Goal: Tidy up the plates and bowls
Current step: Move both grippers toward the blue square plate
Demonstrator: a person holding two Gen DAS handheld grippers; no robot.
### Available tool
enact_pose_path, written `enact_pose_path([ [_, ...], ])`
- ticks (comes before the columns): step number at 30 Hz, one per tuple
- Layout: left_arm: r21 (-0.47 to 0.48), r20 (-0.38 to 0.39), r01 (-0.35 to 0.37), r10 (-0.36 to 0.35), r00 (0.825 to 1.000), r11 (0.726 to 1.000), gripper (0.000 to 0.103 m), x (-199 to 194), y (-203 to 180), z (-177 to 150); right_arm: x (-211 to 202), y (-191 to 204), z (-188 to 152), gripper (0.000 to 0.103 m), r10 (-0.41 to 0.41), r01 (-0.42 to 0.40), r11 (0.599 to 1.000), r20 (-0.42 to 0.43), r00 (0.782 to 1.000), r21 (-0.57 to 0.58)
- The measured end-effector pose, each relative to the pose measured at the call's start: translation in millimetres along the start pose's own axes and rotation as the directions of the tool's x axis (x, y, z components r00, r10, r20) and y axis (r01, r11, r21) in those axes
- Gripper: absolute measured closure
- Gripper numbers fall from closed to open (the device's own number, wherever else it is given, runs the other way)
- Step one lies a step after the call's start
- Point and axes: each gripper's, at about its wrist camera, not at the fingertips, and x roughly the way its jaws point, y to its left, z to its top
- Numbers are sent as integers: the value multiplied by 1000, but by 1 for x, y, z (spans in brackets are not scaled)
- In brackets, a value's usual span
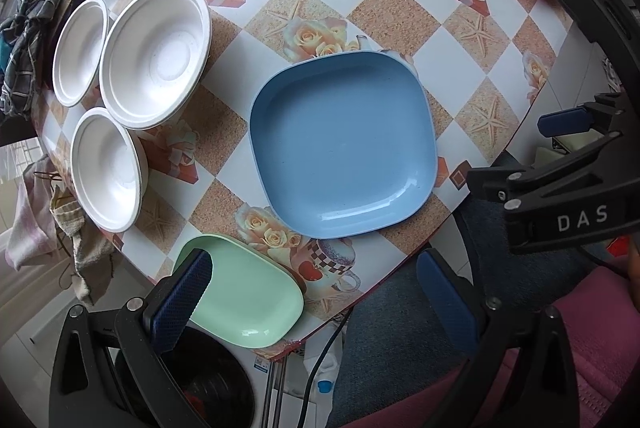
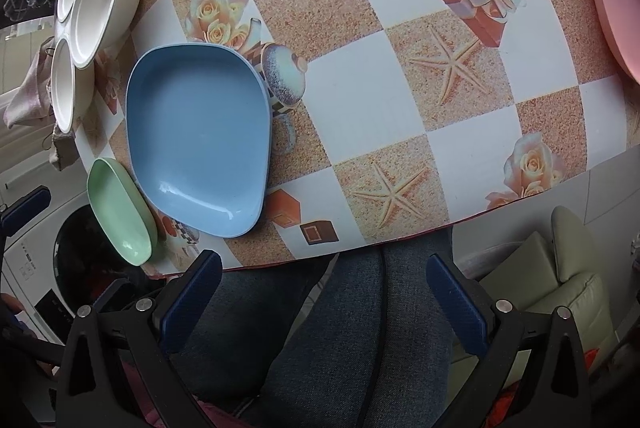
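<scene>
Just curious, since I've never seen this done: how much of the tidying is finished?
Nothing looks stacked yet. Three white bowls sit side by side; the blue plate, green plate and pink plate lie apart. Both grippers, left and right, are open and hold nothing. All sorting remains.

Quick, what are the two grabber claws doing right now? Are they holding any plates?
Left gripper: open, holding nothing; it hovers by the green plate.
Right gripper: open, holding nothing, off the table's near edge.
</scene>
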Motion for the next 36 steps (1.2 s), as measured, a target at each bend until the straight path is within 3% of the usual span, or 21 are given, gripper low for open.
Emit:
enact_pose_path([
  [12, -22, 60, -18, 19, 998, 1000, 1, 3, 7, 1, 3, 2, 2, 0, 5, -4, 1000, -76, 997, 12],
  [25, -29, 34, 19, -18, 999, 999, 1, 11, 11, 1, 10, 3, 7, 0, -31, 32, 999, -82, 996, 9],
  [32, -45, 27, -2, 3, 1000, 999, 1, 20, 17, -2, 20, 2, 13, 0, -65, 66, 998, -68, 996, 6],
  [36, -50, 63, -73, 76, 995, 996, 1, 23, 19, -2, 31, 7, 21, 0, -93, 92, 996, -49, 995, -18],
])
